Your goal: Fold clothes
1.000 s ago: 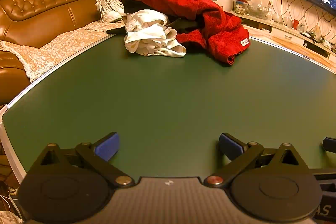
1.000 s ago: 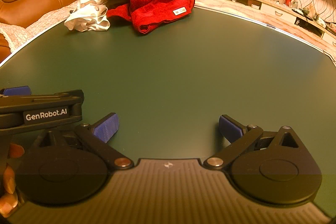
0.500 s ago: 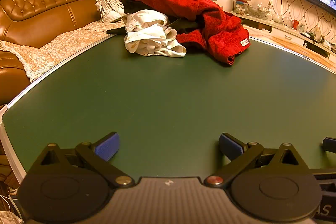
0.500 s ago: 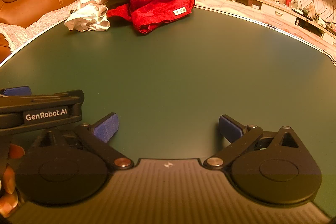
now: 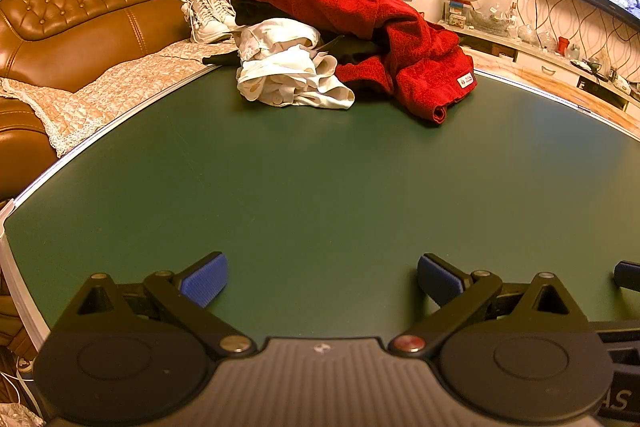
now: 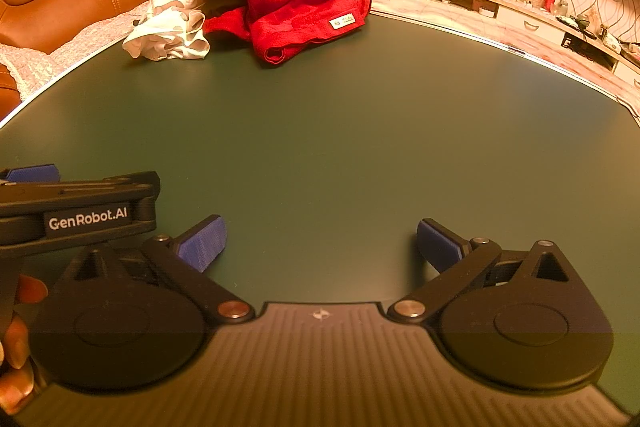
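I held my left gripper [image 5: 322,279] low over the near part of the green table [image 5: 320,187], its blue-padded fingers spread wide with nothing between them. My right gripper [image 6: 320,247] sat just beside it, equally spread and empty, and from its camera I could see the left tool's black body at the lower left, with my fingertips [image 6: 16,343] curled around it. The clothes lay well apart from both tools, heaped at the far edge of the table next to the brown leather sofa [image 5: 92,11]. A red towel-like garment [image 5: 380,39] with a small white label was draped over the top and spilled toward me on the right of the heap, while a crumpled white garment [image 5: 288,75] bulged out at its left front. Something dark [image 5: 352,49] was wedged between the two. A pair of white sneakers [image 5: 208,15] rested on the sofa behind the heap.
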Available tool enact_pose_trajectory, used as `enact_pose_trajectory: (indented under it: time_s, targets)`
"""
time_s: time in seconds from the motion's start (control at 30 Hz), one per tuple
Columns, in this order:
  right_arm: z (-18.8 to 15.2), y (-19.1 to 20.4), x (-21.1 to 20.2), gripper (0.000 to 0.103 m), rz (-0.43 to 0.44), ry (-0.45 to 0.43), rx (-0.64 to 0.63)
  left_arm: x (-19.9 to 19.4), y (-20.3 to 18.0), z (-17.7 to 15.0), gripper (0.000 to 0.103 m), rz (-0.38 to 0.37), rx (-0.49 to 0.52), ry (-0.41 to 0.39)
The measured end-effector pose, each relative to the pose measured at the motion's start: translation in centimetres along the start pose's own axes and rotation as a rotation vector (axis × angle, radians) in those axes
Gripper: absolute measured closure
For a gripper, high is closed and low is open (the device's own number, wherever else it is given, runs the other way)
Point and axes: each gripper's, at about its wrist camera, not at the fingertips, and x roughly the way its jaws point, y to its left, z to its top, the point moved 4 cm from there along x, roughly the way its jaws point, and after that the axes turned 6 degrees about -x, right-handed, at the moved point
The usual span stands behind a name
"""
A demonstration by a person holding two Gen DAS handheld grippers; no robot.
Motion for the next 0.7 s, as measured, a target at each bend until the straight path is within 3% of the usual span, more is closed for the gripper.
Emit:
enact_pose_trajectory:
  time_s: [0.7]
  targets:
    - [0.23, 0.04, 0.17, 0.000, -0.006, 0.005, 0.012, 0.47, -0.34, 0.68, 0.000, -0.001, 0.023, 0.039]
